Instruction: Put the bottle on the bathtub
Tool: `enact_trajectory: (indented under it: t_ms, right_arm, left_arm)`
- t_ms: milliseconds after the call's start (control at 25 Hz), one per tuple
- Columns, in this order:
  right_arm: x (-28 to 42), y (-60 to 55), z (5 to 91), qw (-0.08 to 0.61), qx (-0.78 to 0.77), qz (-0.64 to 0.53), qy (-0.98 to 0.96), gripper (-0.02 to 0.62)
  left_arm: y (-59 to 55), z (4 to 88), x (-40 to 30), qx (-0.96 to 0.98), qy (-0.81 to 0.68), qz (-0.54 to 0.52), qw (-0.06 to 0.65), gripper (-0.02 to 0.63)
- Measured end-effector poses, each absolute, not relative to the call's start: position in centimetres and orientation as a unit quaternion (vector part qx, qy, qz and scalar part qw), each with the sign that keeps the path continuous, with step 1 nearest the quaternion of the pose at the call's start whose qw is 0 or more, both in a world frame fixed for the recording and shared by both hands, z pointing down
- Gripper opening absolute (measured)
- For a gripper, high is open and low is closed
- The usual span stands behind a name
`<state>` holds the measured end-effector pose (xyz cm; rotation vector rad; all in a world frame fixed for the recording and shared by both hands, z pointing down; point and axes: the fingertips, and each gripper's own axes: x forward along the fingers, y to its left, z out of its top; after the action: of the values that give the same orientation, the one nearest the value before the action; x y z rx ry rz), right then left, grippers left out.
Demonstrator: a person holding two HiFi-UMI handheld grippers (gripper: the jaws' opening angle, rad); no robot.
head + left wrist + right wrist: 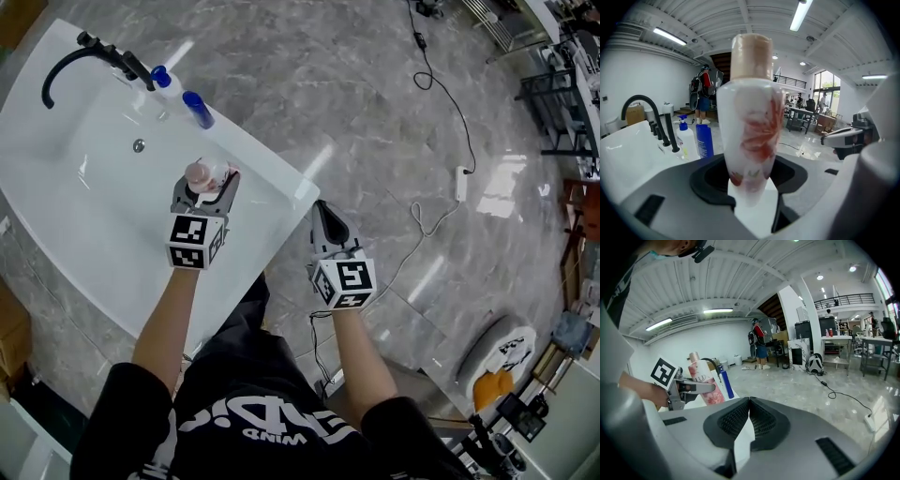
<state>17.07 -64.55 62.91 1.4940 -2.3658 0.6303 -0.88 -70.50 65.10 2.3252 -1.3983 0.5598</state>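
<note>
A white bottle [750, 131] with a red flower print and a beige cap stands upright between the jaws of my left gripper [206, 192], which is shut on it. In the head view the bottle [202, 174] hangs over the white bathtub [84, 197], near its right rim. From the right gripper view the same bottle [702, 383] and the left gripper [689, 389] show at the left. My right gripper [330, 228] is shut with nothing in it, beside the tub's corner over the floor.
A black tap [84, 52] curves over the tub's far end. Beside it stand a blue bottle [198, 109] and a white pump bottle [161, 79]. A cable and power strip [460, 183] lie on the marble floor at the right.
</note>
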Motion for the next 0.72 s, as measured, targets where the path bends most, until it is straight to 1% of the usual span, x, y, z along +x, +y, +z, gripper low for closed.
enact_trajectory:
  t_ms: [400,720]
  right_arm:
    - [16.4,-69.5,66.6,0.148,0.505,0.222,-0.821,0.025]
    - [16.3,-71.3,68.9,0.146,0.502,0.233,-0.82,0.025]
  left_arm:
    - [-76.8,70.9,0.7,0.829,-0.489,0.212,0.171,0.235]
    - [-78.9,74.9,1.1,0.824,-0.488,0.236,0.161,0.235]
